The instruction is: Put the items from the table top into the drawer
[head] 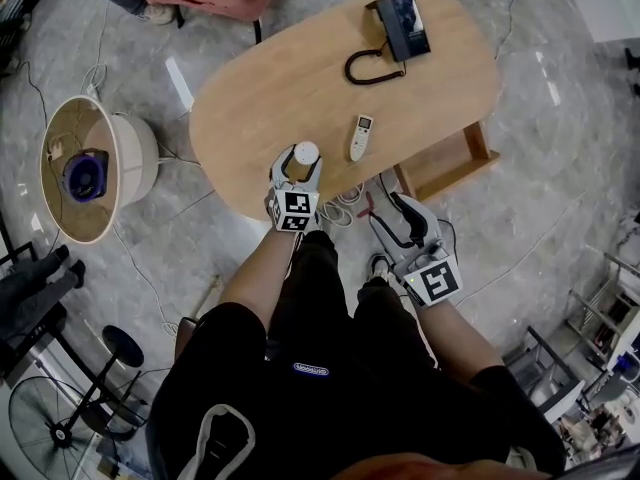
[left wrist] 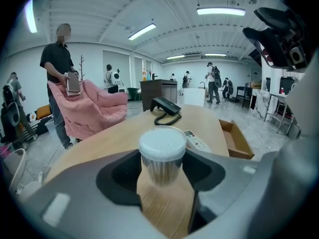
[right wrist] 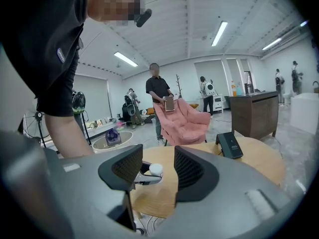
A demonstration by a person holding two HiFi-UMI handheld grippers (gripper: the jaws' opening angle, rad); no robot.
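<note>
Left tongs (head: 298, 171) spread apart around a white-lidded jar (left wrist: 161, 156) standing on the desk (head: 300, 78). Right tongs (right wrist: 158, 169) gape empty, just off the desk edge.

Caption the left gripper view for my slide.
Left tongs bracket a white-lidded jar on the wooden table, contact unclear; telephone, remote and open drawer beyond.

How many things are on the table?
3. A black phone at the far end, a white remote in the middle, and a jar at the near edge, with the left gripper around it. Nothing looks hidden.
</note>
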